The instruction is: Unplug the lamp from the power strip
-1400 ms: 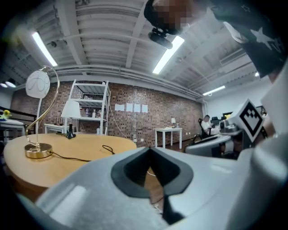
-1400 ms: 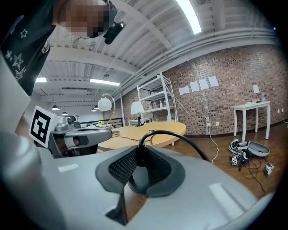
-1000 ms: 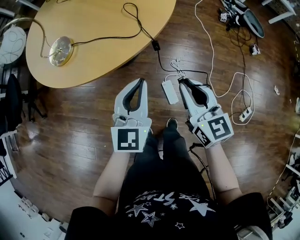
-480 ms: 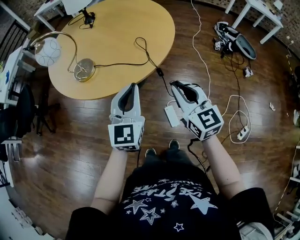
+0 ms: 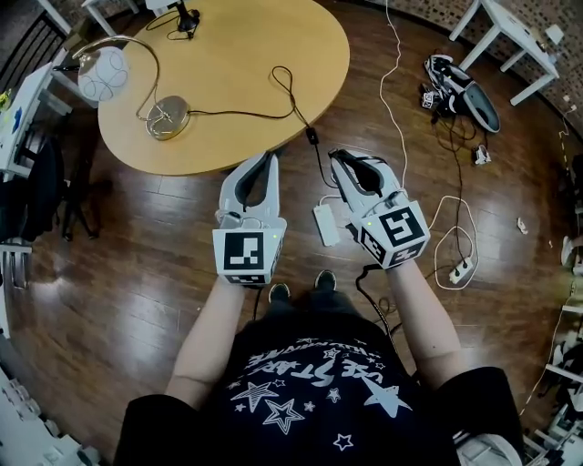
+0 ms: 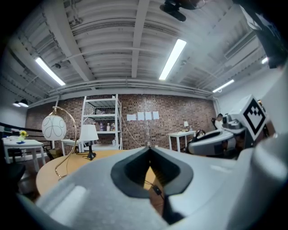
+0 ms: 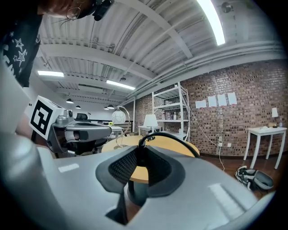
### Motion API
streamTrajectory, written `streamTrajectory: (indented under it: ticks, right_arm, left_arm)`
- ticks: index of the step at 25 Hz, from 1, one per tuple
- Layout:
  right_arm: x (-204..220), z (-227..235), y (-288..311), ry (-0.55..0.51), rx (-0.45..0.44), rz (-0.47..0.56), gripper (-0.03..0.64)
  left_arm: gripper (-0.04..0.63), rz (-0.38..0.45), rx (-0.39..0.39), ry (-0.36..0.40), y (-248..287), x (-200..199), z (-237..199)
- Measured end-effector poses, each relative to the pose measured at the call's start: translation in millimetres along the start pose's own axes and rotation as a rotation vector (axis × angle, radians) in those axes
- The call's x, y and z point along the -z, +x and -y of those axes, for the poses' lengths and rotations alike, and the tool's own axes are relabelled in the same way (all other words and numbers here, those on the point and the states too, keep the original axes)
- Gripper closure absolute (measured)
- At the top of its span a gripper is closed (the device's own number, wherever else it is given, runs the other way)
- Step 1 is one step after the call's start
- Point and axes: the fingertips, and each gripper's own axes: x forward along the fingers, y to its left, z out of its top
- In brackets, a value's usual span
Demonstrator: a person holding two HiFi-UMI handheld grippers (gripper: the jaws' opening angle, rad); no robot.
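Note:
The lamp stands on the round wooden table [image 5: 246,55], with its globe shade [image 5: 100,73] and brass base [image 5: 168,118]. Its black cable [image 5: 273,100] runs off the table edge, past an inline switch [image 5: 312,136], to my right gripper [image 5: 335,156]. That gripper is shut on the cable's black plug [image 7: 138,146], and the cable [image 7: 173,134] arcs away from the tips. The white power strip [image 5: 325,225] lies on the floor between my two grippers, apart from the plug. My left gripper [image 5: 271,157] is shut with nothing in it, its tips [image 6: 149,148] meeting.
A second lamp [image 6: 88,134] stands on the table's far side. A white cable [image 5: 401,91] and a second white strip [image 5: 460,270] lie on the wooden floor at right. Shoes [image 5: 460,82] and black cables lie further back. White tables [image 5: 510,27] stand at upper right.
My right gripper has lifted up and away from the power strip with the plug in it. Both grippers are held higher, and the view has risen with them.

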Motion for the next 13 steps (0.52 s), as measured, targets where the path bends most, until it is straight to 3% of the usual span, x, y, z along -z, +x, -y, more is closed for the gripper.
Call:
streamTrajectory:
  ticks: [13]
  right_arm:
    - [-2.0, -2.2, -2.9, -0.032, -0.059, -0.002, 0.561]
  left_arm:
    - [0.592, -0.024, -0.028, 0.011, -1.9, 0.0, 8.8]
